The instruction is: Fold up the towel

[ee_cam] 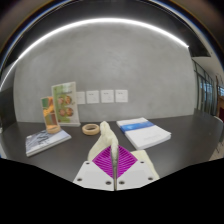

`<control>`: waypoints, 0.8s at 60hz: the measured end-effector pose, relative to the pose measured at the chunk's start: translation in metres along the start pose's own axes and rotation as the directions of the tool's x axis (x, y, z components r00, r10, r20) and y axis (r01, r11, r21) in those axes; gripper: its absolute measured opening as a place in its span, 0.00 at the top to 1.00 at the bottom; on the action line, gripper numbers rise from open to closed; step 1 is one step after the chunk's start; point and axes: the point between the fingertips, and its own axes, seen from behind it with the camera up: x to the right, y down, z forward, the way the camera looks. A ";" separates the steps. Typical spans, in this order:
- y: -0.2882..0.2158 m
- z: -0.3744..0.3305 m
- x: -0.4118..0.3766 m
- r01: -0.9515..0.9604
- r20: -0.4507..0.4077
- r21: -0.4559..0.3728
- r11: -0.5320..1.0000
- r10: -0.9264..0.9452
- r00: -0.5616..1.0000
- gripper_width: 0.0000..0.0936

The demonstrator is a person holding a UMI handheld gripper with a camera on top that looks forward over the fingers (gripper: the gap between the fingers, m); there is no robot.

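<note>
A pale cream towel [104, 145] rises as a bunched strip from between my fingers, lifted off the dark table [175, 140]. My gripper [116, 158] is shut on the towel, and its magenta pads [100, 170] meet with the cloth pinched between them. Only this pinched strip of the towel shows; the rest is hidden below the fingers.
Just beyond the fingers a roll of tape [90, 129] lies on the table. A blue and white packet [143, 131] lies further right, a flat booklet [48, 141] to the left. Upright picture cards [62, 105] stand at the back left by the grey wall.
</note>
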 end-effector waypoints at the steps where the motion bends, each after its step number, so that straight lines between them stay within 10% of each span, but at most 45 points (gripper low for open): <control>1: 0.004 0.002 0.011 -0.004 -0.016 -0.013 1.000 0.004 1.000 0.99; 20: 0.075 0.029 0.087 -0.016 -0.133 -0.166 0.986 -0.006 0.991 0.95; 31: 0.057 0.000 0.088 -0.009 -0.208 -0.134 0.991 -0.020 0.978 0.14; 48: 0.034 -0.120 0.008 0.077 -0.207 -0.067 0.995 -0.089 0.974 0.11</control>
